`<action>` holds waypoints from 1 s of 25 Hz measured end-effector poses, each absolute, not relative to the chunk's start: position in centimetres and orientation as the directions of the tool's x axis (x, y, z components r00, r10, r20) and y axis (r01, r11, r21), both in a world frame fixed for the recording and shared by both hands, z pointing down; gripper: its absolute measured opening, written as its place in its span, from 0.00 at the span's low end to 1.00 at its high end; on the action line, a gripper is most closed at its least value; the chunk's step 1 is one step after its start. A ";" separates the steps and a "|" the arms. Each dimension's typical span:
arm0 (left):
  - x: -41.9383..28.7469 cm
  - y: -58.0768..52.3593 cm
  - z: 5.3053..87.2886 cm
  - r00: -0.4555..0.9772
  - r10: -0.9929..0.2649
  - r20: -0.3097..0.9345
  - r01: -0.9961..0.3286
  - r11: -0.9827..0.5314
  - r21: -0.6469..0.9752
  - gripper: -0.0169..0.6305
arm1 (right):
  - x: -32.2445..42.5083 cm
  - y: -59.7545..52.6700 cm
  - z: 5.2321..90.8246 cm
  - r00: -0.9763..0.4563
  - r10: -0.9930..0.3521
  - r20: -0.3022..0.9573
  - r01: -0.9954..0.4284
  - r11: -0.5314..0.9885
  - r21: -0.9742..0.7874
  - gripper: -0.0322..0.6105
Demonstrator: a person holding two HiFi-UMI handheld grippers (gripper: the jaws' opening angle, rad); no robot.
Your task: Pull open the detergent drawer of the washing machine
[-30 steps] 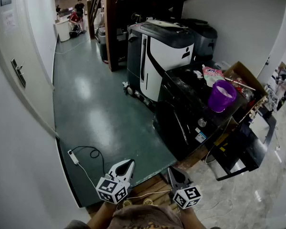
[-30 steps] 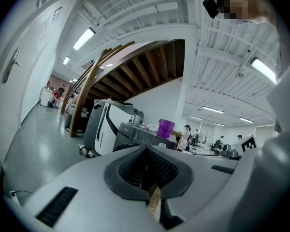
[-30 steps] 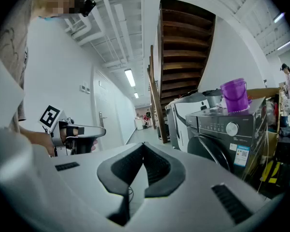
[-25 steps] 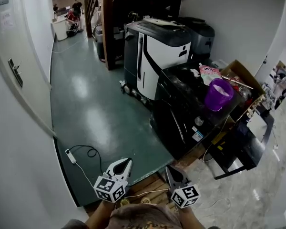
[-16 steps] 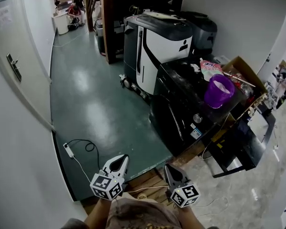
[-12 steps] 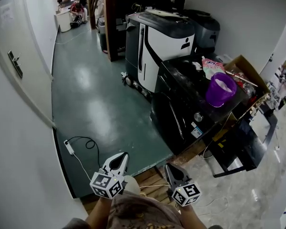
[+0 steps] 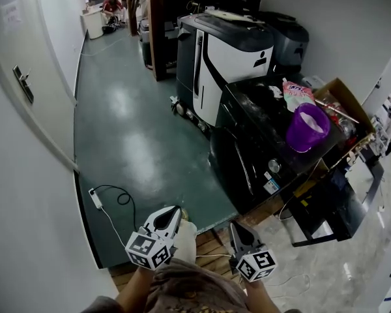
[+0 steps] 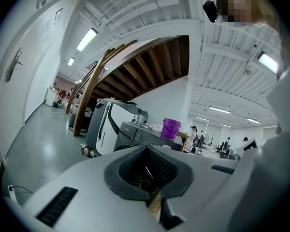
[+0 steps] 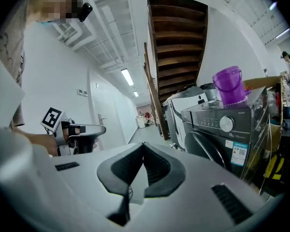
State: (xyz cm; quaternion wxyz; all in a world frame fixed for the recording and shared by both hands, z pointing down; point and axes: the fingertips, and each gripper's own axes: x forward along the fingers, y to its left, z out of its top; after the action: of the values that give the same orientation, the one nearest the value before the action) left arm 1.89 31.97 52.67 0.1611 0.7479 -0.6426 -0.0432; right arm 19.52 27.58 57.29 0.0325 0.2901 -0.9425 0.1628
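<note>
Head view: standing off, nothing gripped

We hold both tools low, well apart from the washing machine (image 7: 247,155). Left tongs (image 7: 174,210) and right tongs (image 7: 235,227) are pressed together and empty; they have grey plastic shells and black ribbed pads. The machine is boxy with a glossy dark casing. Its front faces the green floor (image 7: 130,142), and the control strip runs far-to-near along the top edge. It has a round silver knob (image 9: 225,123) with a round door below. We cannot pick out the detergent drawer on the dark panel. A purple plastic bucket (image 7: 307,128) stands on top.
</note>
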 end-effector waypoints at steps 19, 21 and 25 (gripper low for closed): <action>-5.1 13.0 52.5 0.325 -0.935 0.142 -0.903 -0.263 0.340 0.06 | 10.5 11.7 57.5 -0.791 -0.580 0.194 -0.611 0.732 -0.301 0.05; -6.4 10.1 51.5 0.350 -0.926 0.144 -0.894 -0.284 0.345 0.06 | 9.2 9.1 56.1 -0.780 -0.597 0.189 -0.624 0.722 -0.299 0.05; -8.4 4.7 49.6 0.405 -0.901 0.154 -0.872 -0.330 0.362 0.06 | 6.4 4.2 53.0 -0.758 -0.625 0.185 -0.651 0.705 -0.283 0.05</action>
State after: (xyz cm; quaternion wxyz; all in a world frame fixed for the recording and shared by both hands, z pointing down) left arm -8.43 4.72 49.58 0.1970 0.8146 -0.5443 -0.0372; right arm 6.44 4.15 53.03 0.0376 0.3458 -0.9225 0.1676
